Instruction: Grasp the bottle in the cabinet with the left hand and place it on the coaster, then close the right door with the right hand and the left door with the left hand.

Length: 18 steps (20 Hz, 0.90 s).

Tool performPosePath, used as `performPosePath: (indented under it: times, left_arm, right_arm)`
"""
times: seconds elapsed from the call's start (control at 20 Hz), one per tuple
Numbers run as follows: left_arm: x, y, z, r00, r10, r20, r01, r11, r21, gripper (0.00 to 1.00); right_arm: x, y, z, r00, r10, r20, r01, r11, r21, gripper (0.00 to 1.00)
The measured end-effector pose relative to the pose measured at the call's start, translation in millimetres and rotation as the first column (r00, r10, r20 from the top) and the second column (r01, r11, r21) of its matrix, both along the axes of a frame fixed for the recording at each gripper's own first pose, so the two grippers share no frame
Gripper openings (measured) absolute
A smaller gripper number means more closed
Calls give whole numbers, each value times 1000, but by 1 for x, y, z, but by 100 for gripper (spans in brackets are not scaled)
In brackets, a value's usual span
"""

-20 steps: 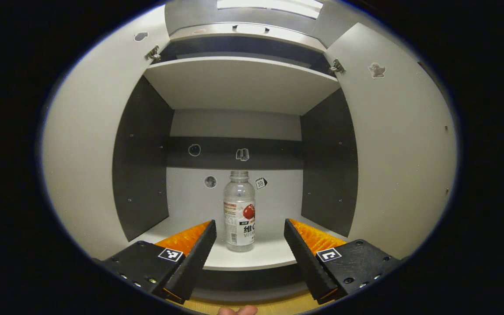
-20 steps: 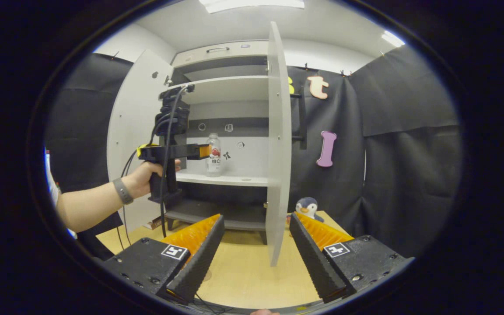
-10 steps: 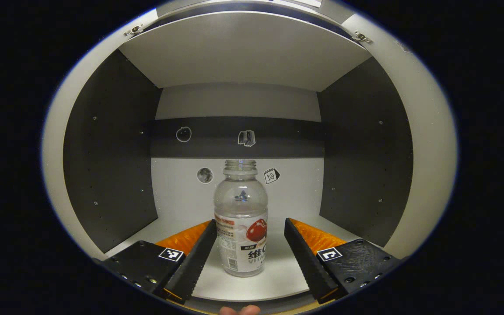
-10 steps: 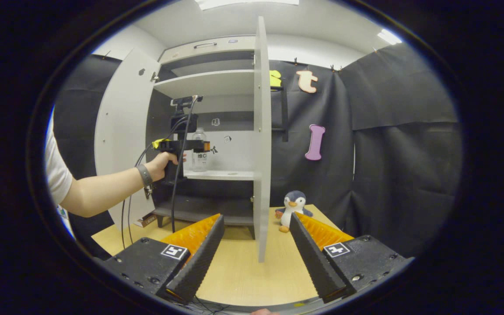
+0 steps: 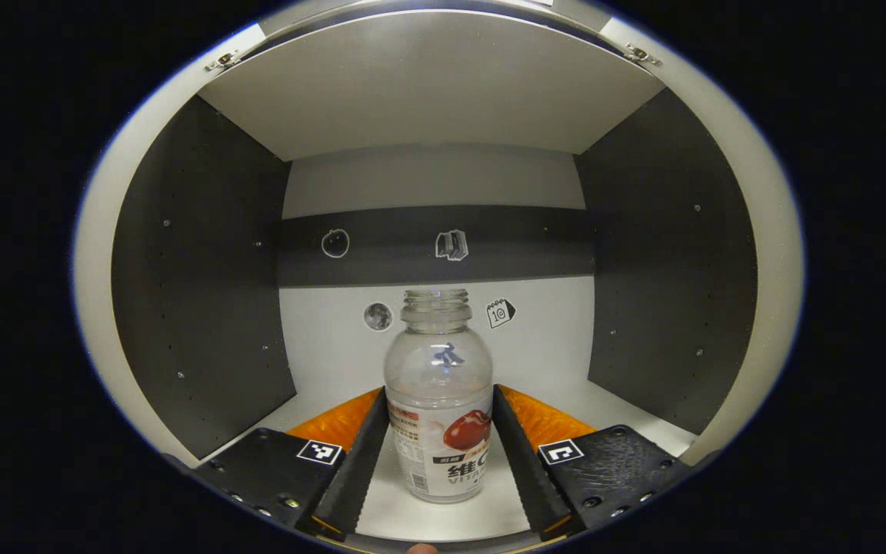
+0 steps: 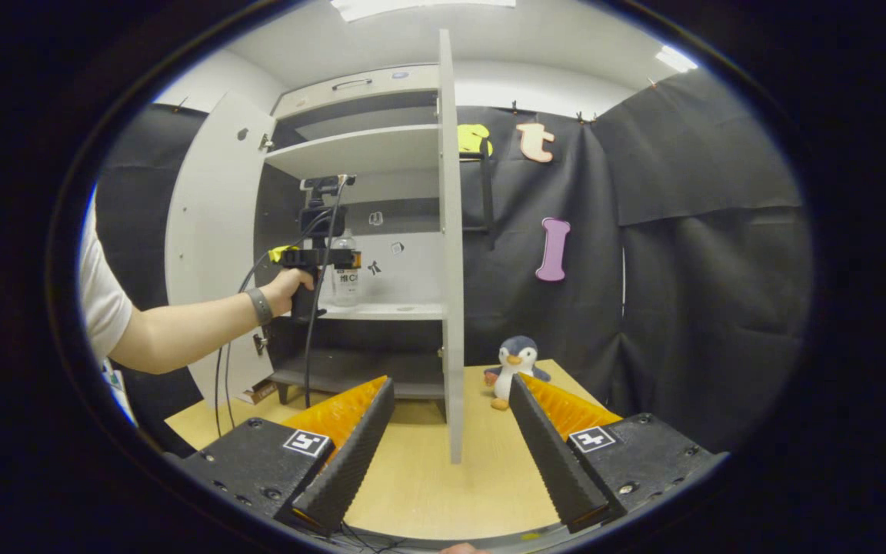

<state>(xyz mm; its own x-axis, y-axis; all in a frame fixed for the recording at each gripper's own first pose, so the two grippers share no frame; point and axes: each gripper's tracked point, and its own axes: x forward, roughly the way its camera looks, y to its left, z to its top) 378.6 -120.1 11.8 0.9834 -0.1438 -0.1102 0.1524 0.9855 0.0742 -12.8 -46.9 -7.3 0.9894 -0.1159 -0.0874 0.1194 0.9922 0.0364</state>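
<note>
Bottle (image 5: 438,400) at shelf (image 5: 443,512) front edge, now pinched as left gripper (image 5: 437,454) jaws closed in; lift next. Right gripper (image 6: 451,446) jaws spread.

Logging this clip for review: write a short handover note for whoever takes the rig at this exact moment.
Left tool: inside the cabinet, fingers against both sides of the clear plastic bottle with the red fruit label, which stands on the white shelf; not lifted.
Right tool: open, idle above the wooden table.
White right door and white left door both open.
Done: reach.
Left: lift the bottle, place it on the coaster, close right door, then left.
</note>
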Motion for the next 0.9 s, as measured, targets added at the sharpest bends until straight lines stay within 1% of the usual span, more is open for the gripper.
performPosePath:
  times: [0.15,0.3,0.35,0.4,0.5,0.55,0.6,0.65,0.7,0.8,0.85,0.9]
  left_arm:
    - [-31,4,11,1000,-18,23,18,1000,-3,77]
    - [-79,-2,15,996,-73,47,75,997,-29,77]
    - [-96,-2,15,995,-80,59,82,996,-29,77]
    - [-112,0,13,994,-82,68,84,996,-25,77]
    - [-143,2,6,994,-79,79,80,997,-9,77]
    - [-157,4,0,994,-74,79,75,997,-8,81]
    - [-171,6,-9,995,-69,75,70,998,-6,77]
    - [-185,8,-20,996,-60,70,61,998,-2,74]
    - [-200,11,-33,996,-53,65,53,999,3,77]
    - [-227,12,-64,998,-43,48,42,999,20,77]
    - [-240,10,-79,998,-46,37,45,999,22,77]
    - [-253,7,-94,998,-55,34,54,998,21,77]
  right_arm:
    - [-1,2,8,1000,17,21,-16,1000,-2,98]
    - [-1,5,11,999,36,37,-36,999,-6,98]
    - [-1,6,12,998,41,38,-41,999,-8,94]
    - [-1,7,13,998,47,41,-47,999,-7,98]
    - [-2,10,18,996,65,56,-65,998,-1,98]
    - [-2,11,21,995,72,63,-73,997,-1,98]
    - [-3,12,23,995,77,69,-77,997,-3,98]
    - [-4,12,27,994,82,77,-81,997,-7,94]
    - [-4,11,27,993,84,80,-83,996,-11,98]
    - [-5,11,31,993,86,84,-84,996,-20,99]
    - [-6,12,33,992,87,87,-85,996,-22,94]
    - [-7,12,34,992,89,90,-87,996,-22,94]
